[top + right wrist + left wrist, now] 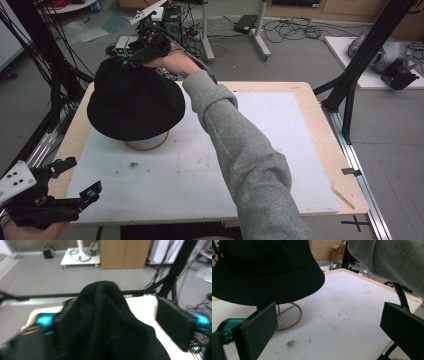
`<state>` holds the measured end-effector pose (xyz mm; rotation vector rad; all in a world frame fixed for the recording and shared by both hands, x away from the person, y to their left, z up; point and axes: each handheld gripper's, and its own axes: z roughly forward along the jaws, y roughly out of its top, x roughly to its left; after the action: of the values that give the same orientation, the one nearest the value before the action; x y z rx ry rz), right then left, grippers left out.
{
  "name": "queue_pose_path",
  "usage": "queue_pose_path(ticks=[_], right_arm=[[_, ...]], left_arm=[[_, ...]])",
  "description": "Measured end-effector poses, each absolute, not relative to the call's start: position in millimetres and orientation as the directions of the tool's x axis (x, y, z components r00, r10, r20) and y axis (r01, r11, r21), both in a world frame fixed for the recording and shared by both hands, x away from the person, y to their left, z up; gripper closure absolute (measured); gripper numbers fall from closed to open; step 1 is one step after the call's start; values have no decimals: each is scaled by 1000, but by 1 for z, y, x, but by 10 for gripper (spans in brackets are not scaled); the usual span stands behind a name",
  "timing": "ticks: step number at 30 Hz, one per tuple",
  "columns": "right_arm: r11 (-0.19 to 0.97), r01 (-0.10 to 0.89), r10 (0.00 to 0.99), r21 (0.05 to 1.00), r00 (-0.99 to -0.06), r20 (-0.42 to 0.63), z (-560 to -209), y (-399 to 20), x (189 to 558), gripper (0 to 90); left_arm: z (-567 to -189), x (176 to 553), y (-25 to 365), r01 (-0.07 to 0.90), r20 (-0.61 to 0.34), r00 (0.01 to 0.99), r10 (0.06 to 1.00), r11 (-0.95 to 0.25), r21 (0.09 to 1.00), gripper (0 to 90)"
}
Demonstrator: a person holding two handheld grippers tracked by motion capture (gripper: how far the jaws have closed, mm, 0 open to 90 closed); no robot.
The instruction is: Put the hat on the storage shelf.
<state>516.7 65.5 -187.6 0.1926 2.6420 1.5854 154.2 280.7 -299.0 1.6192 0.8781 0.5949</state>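
Black bucket hat (132, 102) hides most of its gold wire stand (147, 144). Right gripper (131, 59) reaches over the crown, jaws wide, fabric between them, unpinched. Left gripper (77, 176) low, jaws wide, empty.

a white mat (280, 150) covers the wooden table (320, 130); cables (295, 27) litter the floor.

Black hat, gold stand, white mat

The bucket hat (134, 102) is plain black with no pattern, and sits on a gold wire stand (148, 144). The mat (280, 150) is white with small dark smudges, on a pale wood table (320, 107). Both the left gripper (75, 177) and the right gripper (131, 60) are black with teal accents. The sleeve (240, 150) is heather grey.
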Motion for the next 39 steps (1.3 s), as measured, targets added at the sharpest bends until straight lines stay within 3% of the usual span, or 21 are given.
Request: queue_pose_path(ticks=[3, 6, 39], right_arm=[[452, 84, 163, 888, -987, 11, -185, 58, 515, 102], [434, 95, 188, 896, -982, 13, -183, 49, 513, 15], [360, 100, 224, 928, -974, 18, -193, -46, 475, 15]], left_arm=[[-299, 155, 281, 226, -76, 594, 801, -76, 971, 17], [-299, 157, 283, 227, -81, 593, 801, -70, 971, 17], [-295, 178, 288, 212, -108, 616, 780, -32, 977, 17]])
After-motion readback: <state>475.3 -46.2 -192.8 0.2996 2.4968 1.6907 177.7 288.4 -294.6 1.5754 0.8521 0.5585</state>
